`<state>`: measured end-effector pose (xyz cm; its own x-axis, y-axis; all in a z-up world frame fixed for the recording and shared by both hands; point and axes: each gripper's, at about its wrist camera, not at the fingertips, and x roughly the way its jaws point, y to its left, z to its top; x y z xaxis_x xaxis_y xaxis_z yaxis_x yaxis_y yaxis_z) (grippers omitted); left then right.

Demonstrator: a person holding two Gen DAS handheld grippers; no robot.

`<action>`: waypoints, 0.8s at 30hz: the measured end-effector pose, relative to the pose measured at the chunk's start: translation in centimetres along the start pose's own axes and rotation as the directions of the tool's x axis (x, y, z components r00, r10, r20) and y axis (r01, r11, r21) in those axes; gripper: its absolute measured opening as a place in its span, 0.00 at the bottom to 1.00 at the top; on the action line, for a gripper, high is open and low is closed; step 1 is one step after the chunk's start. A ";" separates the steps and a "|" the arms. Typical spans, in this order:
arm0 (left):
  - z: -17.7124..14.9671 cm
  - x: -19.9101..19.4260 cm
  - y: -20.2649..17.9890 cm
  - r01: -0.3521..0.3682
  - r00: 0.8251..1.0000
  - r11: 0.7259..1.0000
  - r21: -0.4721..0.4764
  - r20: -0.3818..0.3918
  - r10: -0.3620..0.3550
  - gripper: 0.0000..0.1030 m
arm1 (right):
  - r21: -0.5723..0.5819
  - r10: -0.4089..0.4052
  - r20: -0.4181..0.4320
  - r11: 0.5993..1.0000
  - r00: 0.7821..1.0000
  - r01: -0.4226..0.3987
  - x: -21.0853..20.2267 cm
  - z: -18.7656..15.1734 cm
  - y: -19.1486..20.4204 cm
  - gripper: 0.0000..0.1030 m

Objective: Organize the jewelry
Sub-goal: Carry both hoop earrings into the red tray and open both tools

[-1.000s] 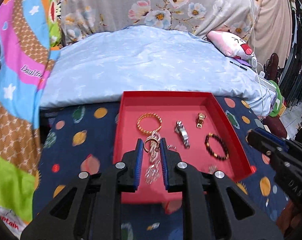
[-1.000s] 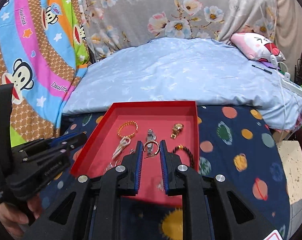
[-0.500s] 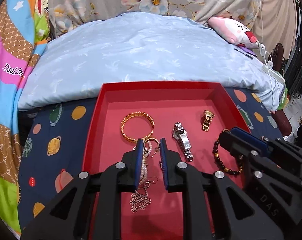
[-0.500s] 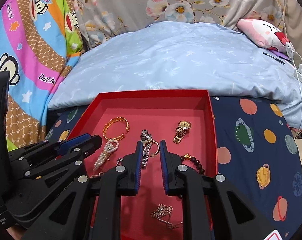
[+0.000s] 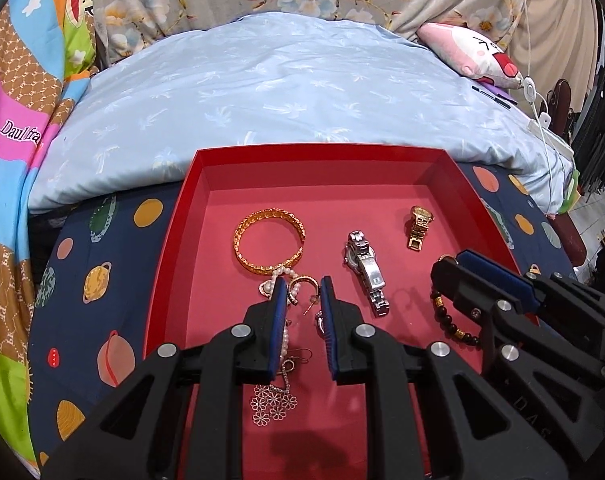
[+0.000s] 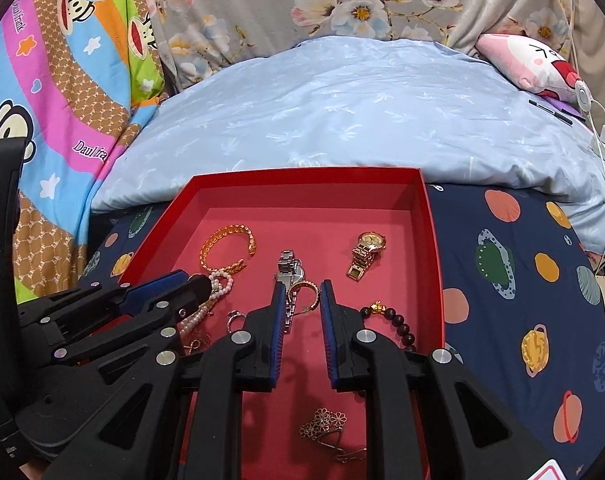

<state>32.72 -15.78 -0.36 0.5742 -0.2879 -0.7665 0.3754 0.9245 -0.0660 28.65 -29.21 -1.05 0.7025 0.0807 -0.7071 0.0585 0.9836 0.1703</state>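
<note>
A red tray (image 5: 174, 248) (image 6: 432, 240) on the bed holds a gold bangle (image 5: 268, 240) (image 6: 228, 248), a silver watch (image 5: 366, 268) (image 6: 288, 266), a gold watch (image 5: 418, 226) (image 6: 366, 254), a dark bead bracelet (image 5: 448, 318) (image 6: 394, 322), a pearl strand (image 5: 280, 284) (image 6: 218, 284) and flower earrings (image 5: 274, 402) (image 6: 322, 424). My left gripper (image 5: 301, 282) is slightly open over the pearl strand, with a gold hoop earring (image 5: 302, 282) between its fingers. My right gripper (image 6: 300, 286) is slightly open around a gold hoop earring (image 6: 302, 290) beside the silver watch.
The tray sits on a navy planet-print sheet (image 5: 82, 280) (image 6: 522, 280). A pale blue duvet (image 5: 286, 92) lies behind it, with a pink plush (image 5: 470, 52) and white cable (image 5: 542, 128) at right. A colourful cartoon blanket (image 6: 54, 92) is at left.
Both grippers have moved down and forward into the tray. The pearl strand that hung between the left fingers now lies on the tray floor.
</note>
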 end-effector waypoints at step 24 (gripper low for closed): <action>1.3 0.8 0.8 -0.036 0.999 0.999 -0.023 0.021 0.036 0.32 | 0.015 -0.035 0.036 0.999 0.999 0.035 0.7 1.2 -0.8 0.30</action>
<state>34.39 -15.57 -0.18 0.6022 -0.2592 -0.7551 0.3377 0.9398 -0.0533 29.90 -30.16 -0.89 0.7249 0.0403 -0.6876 0.0934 0.9833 0.1561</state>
